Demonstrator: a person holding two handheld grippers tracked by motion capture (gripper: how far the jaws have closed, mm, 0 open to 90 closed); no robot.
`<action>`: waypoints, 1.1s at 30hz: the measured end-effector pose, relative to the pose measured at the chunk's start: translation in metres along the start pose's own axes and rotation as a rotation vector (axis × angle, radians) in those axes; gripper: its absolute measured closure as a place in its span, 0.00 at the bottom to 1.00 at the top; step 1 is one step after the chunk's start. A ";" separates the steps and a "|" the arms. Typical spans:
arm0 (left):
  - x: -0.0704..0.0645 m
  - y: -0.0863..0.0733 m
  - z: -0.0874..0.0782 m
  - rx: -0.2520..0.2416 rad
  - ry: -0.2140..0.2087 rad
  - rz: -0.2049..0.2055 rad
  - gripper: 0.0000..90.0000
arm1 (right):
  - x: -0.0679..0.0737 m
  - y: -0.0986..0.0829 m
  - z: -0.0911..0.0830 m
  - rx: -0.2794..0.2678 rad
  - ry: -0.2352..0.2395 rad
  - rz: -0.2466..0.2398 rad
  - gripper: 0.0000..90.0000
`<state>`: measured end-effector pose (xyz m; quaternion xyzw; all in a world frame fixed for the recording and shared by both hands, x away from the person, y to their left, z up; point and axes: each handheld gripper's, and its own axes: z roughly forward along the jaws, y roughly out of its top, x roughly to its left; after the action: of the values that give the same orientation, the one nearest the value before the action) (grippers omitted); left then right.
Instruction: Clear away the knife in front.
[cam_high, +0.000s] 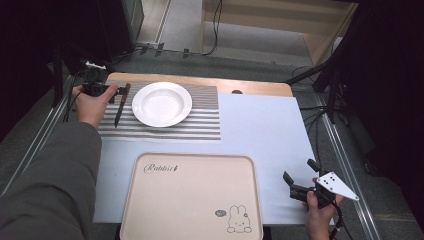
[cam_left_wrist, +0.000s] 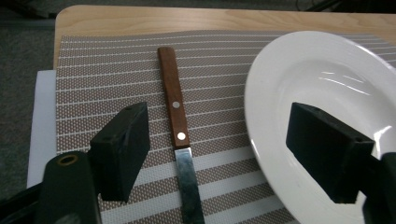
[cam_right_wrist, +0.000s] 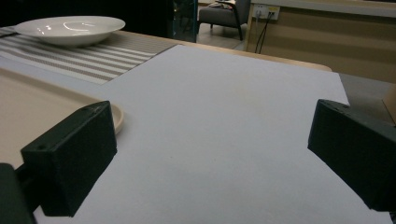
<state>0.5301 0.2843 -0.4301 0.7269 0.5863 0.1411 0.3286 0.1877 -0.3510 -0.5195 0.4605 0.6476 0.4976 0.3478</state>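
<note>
At the upper left of the high view, the left claw hovers open over a knife lying on the striped mat just left of the plate. The right claw rests open at lower right. It seems poised to grasp; next, lower and close on the wooden handle.

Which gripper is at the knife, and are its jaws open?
The left gripper, at the striped placemat: jaws open astride the knife beside the white plate. The right gripper waits beside the tray.
</note>
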 end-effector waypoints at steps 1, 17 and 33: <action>0.001 0.001 0.003 0.010 0.007 -0.003 0.26 | 0.000 0.000 0.000 -0.001 0.000 -0.001 0.00; 0.011 0.007 0.036 0.102 0.083 -0.045 0.58 | 0.000 0.000 0.001 0.006 -0.011 -0.003 0.00; 0.010 0.001 0.051 0.140 0.077 -0.058 0.67 | 0.001 0.000 0.001 0.007 -0.014 -0.002 0.00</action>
<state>0.5640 0.2781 -0.4694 0.7249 0.6277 0.1182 0.2582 0.1883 -0.3501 -0.5201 0.4648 0.6472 0.4918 0.3512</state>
